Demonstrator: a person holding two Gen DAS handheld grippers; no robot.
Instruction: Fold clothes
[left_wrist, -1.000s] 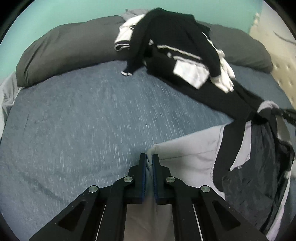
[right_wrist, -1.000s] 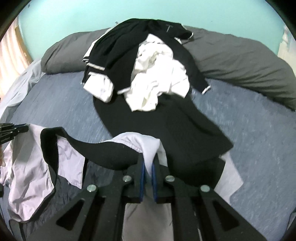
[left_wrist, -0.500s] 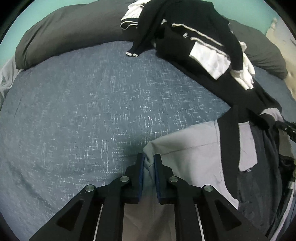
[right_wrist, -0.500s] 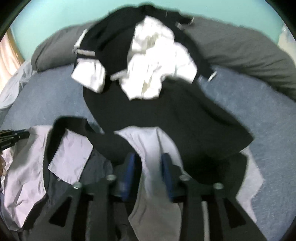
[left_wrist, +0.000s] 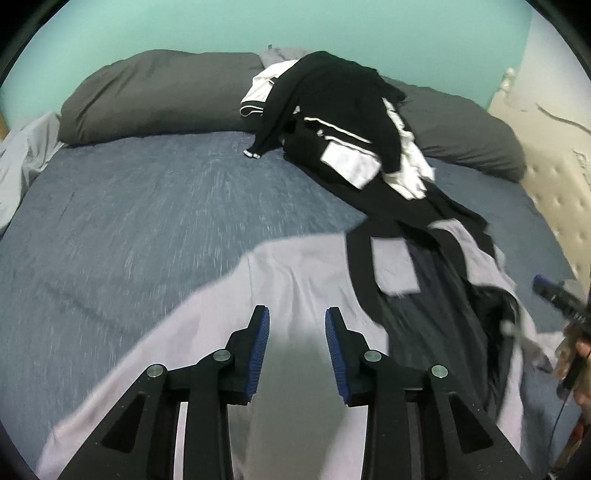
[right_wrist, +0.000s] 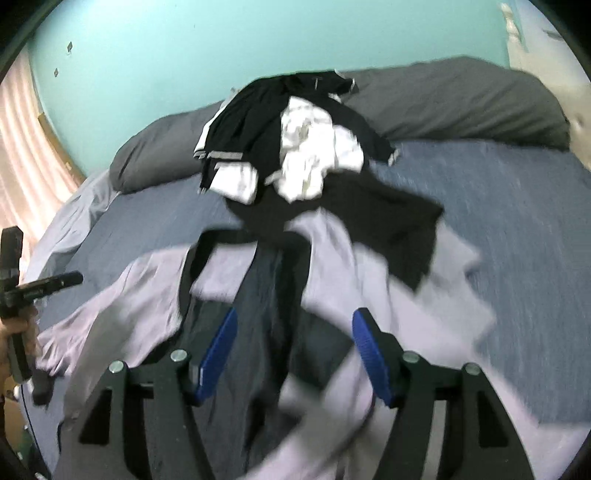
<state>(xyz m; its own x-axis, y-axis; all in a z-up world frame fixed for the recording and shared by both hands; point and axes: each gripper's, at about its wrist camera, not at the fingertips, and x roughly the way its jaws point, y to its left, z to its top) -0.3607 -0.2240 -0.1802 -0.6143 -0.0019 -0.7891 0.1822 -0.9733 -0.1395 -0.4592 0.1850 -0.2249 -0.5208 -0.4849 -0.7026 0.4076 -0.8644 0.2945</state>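
A light grey garment (left_wrist: 295, 273) with a black waistband and dark lining lies spread on the blue bed; it also shows in the right wrist view (right_wrist: 140, 295). My left gripper (left_wrist: 297, 314) is open and empty, above its left part. My right gripper (right_wrist: 295, 317) is wide open and empty, above its dark lining. The right gripper's tip shows at the right edge of the left wrist view (left_wrist: 554, 295), and the left gripper shows at the left edge of the right wrist view (right_wrist: 40, 284).
A pile of black and white clothes (left_wrist: 343, 125) lies at the back of the bed (left_wrist: 147, 206), its black cloth overlapping the grey garment's far edge. Dark grey pillows (left_wrist: 155, 96) line the teal wall. A padded cream headboard (left_wrist: 554, 177) is at right.
Both grippers have opened and let go of the grey garment, which now lies on the bed. Both have pulled back and up from it.
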